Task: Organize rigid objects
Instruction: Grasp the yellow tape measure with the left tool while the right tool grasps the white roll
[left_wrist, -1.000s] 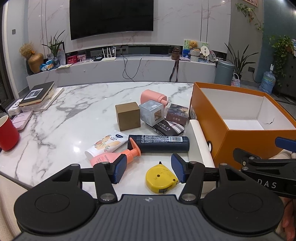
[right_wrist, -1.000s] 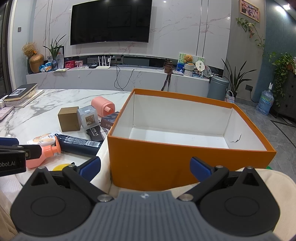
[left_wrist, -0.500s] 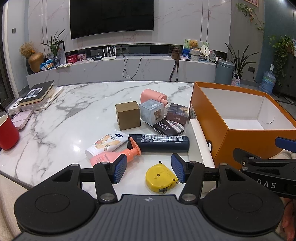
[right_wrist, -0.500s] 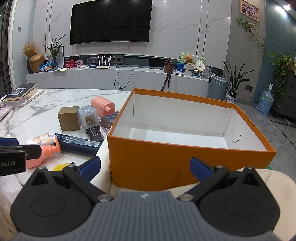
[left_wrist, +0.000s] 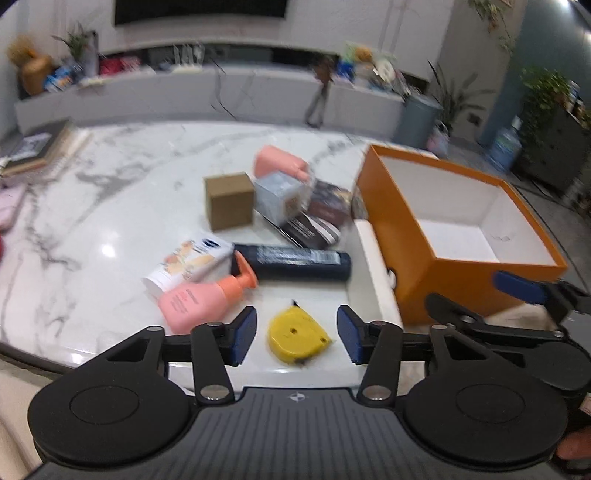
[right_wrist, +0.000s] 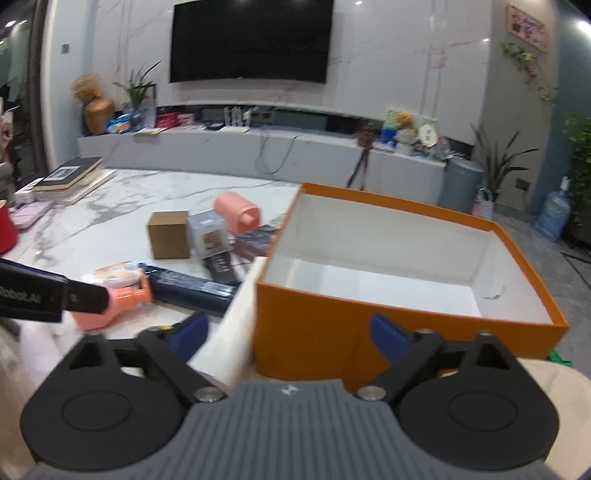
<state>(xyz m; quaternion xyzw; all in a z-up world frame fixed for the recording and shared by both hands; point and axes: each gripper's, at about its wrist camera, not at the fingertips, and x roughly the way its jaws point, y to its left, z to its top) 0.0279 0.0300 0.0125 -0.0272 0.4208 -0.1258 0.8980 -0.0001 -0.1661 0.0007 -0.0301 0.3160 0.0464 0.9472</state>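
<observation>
My left gripper (left_wrist: 297, 338) is open, its blue pads on either side of a yellow tape measure (left_wrist: 297, 336) near the table's front edge. Behind it lie a pink pump bottle (left_wrist: 201, 297), a white tube (left_wrist: 186, 264), a dark blue bottle (left_wrist: 301, 261), a brown cube (left_wrist: 229, 201), a clear cube (left_wrist: 282, 195), a pink cylinder (left_wrist: 279, 164) and dark card boxes (left_wrist: 317, 225). The open orange box (left_wrist: 402, 251) stands at right, empty, also in the right wrist view (right_wrist: 332, 328). My right gripper (right_wrist: 290, 332) is open and empty at the box's near wall.
The box's white lid (left_wrist: 373, 266) lies flat against the box's left side. Books (right_wrist: 72, 175) and a red cup (right_wrist: 7, 230) sit at the table's far left. The marble table (left_wrist: 110, 192) has bare surface left of the pile.
Both views have blurred and shifted: the left gripper rose and tilted down over the tape measure, and the right gripper moved up and slightly left along the box. Nothing was grasped.
</observation>
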